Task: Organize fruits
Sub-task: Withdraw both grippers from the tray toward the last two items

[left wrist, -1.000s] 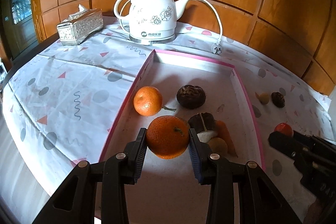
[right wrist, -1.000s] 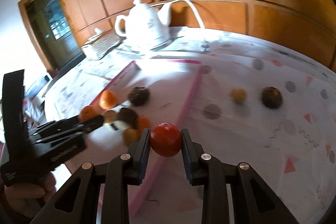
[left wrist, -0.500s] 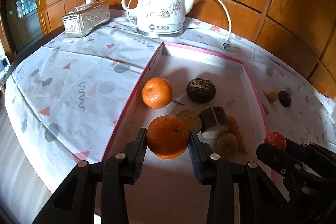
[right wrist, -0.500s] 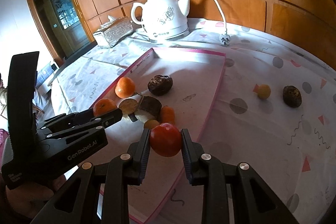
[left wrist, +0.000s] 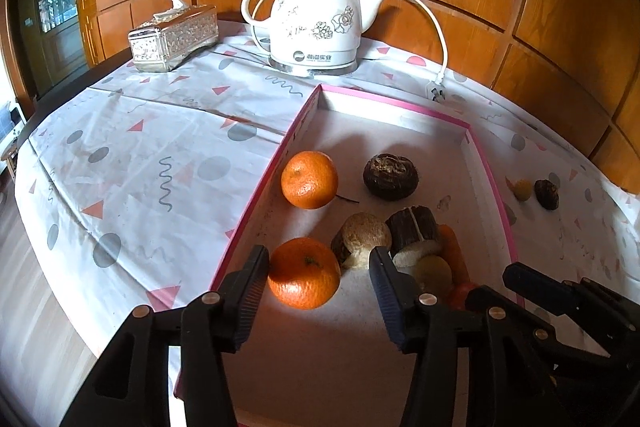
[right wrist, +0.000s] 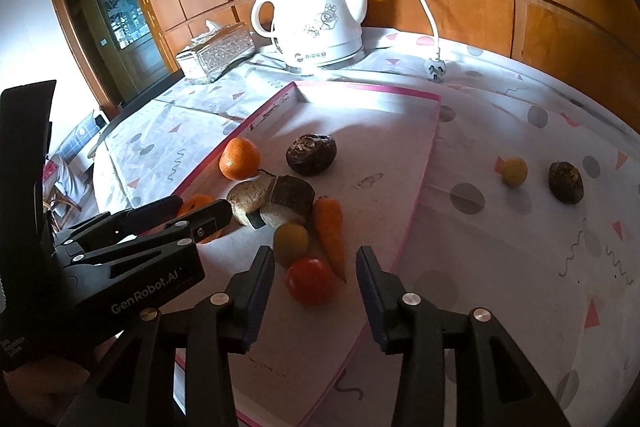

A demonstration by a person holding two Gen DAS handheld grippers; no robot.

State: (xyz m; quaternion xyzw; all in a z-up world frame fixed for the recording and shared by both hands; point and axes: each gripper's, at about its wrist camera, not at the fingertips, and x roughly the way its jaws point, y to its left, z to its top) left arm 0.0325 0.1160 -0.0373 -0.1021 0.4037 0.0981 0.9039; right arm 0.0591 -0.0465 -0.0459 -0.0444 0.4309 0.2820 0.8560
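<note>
Pink-edged tray (left wrist: 472, 131) on the bench, holding the fruit. Left gripper (left wrist: 320, 277) just opened, fingers released around the orange (left wrist: 304, 273); right gripper (right wrist: 316, 281) likewise around the tomato (right wrist: 310, 281). Best withdrawn straight back, without nudging either.

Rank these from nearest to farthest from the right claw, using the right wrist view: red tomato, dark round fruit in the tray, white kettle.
1. Red tomato: lies in the tray between the open fingers of the right claw, untouched.
2. Dark round fruit: mid-tray, beyond the carrot.
3. White kettle: behind the tray, near the wooden wall.
</note>
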